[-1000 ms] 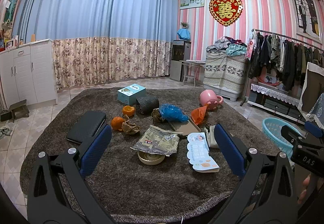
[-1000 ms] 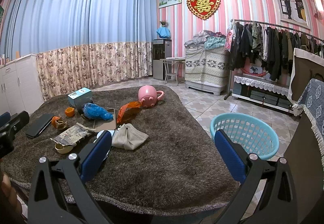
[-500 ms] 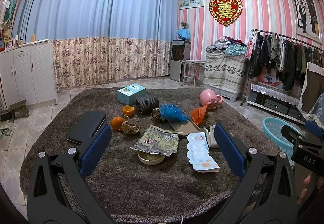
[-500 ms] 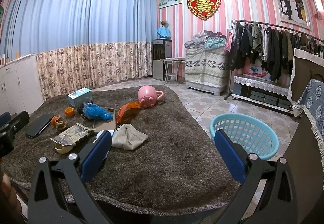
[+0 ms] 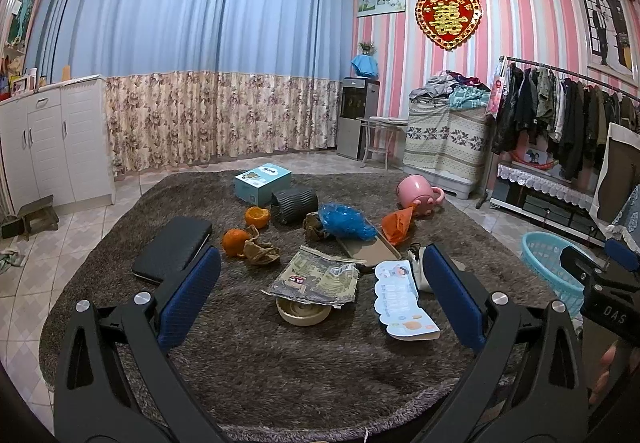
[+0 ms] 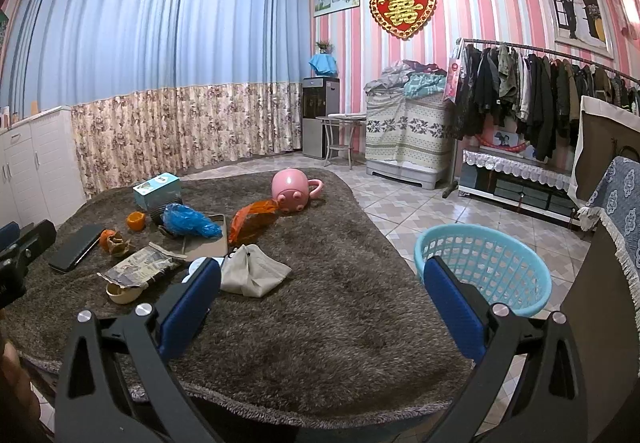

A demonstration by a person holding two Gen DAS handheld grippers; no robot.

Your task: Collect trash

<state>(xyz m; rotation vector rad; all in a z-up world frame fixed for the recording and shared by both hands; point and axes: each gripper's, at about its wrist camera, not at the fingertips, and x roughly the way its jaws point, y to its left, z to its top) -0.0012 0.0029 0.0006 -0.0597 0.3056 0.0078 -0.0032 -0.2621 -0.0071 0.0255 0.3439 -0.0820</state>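
Trash lies scattered on a brown shaggy rug (image 5: 280, 363): a crumpled printed wrapper (image 5: 316, 277) over a small beige bowl (image 5: 302, 313), orange peels (image 5: 235, 241), brown paper scraps (image 5: 262, 251), a blue plastic bag (image 5: 346, 223), an orange bag (image 5: 396, 225) and a light cloth pouch (image 6: 250, 269). A light-blue laundry basket (image 6: 486, 267) stands on the tiles right of the rug. My left gripper (image 5: 320, 295) is open above the rug's near part, short of the wrapper. My right gripper (image 6: 322, 293) is open too, empty, between pouch and basket.
Also on the rug are a black case (image 5: 174, 249), a teal box (image 5: 262, 183), a dark ribbed roll (image 5: 296, 205), a pink pig-shaped pot (image 5: 418, 195), a flat tray (image 5: 370, 247) and a printed card (image 5: 402, 299). White cabinets (image 5: 56, 147) stand left, a clothes rack (image 6: 540, 99) right.
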